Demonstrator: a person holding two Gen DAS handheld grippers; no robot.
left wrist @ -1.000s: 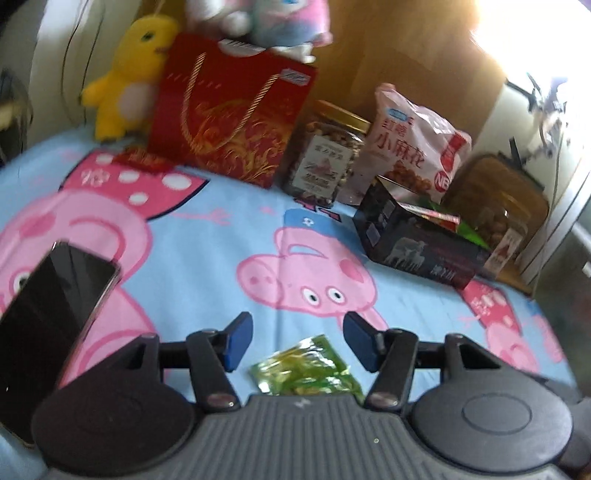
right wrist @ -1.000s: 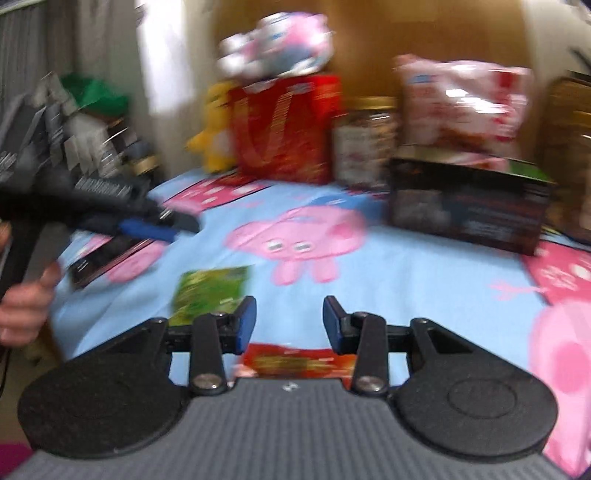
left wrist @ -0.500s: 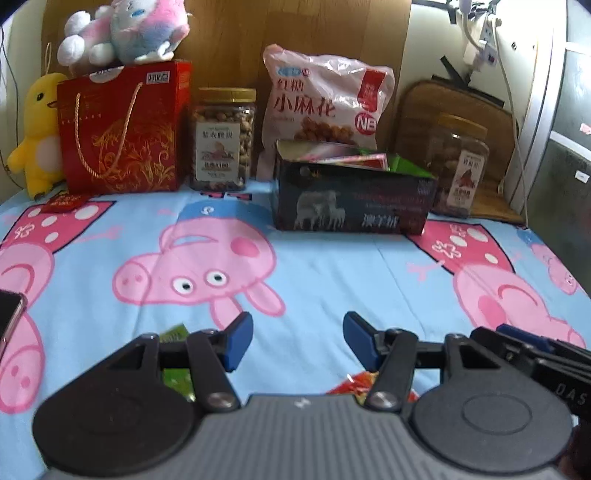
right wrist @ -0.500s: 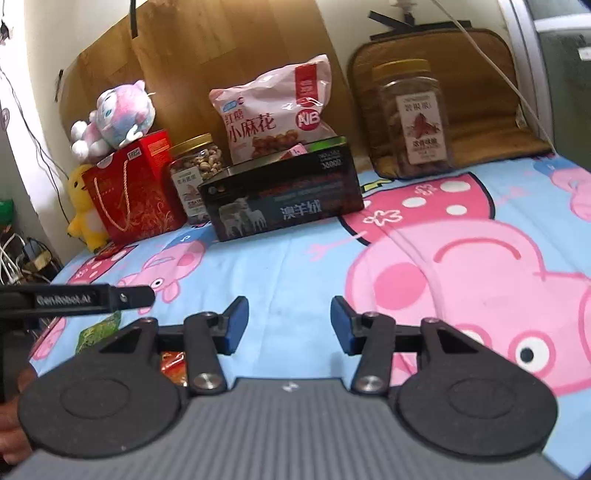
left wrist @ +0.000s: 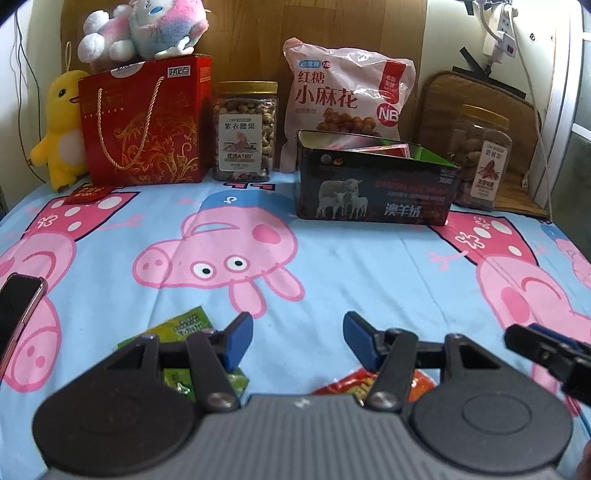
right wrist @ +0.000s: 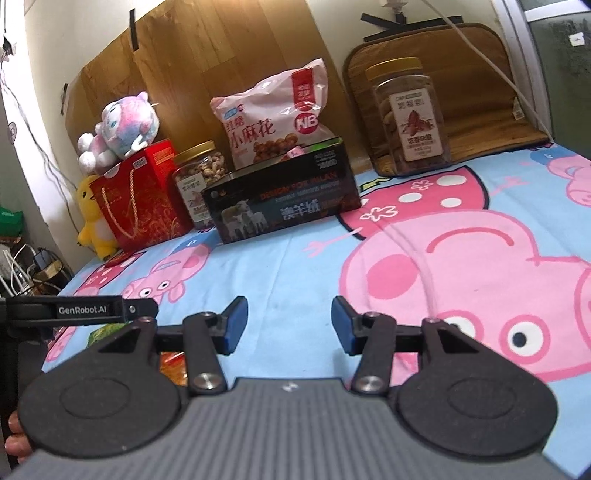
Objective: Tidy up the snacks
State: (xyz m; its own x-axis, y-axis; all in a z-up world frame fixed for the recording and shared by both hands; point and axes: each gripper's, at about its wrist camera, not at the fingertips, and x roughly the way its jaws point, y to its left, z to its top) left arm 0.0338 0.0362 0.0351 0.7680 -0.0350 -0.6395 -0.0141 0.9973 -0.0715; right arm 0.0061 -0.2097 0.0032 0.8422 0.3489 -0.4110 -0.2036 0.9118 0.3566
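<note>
Cartoon-print bed, snacks lined behind a dark open box (left wrist: pixel 376 192).
Green packet (left wrist: pixel 184 325) lies beside left gripper (left wrist: pixel 297 338), nearer than right gripper (right wrist: pixel 289 325); both fingers apart, empty.

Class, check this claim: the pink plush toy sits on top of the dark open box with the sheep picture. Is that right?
Not right. The pink plush toy sits on top of the red gift bag, not the dark box, as the left wrist view shows.
</note>
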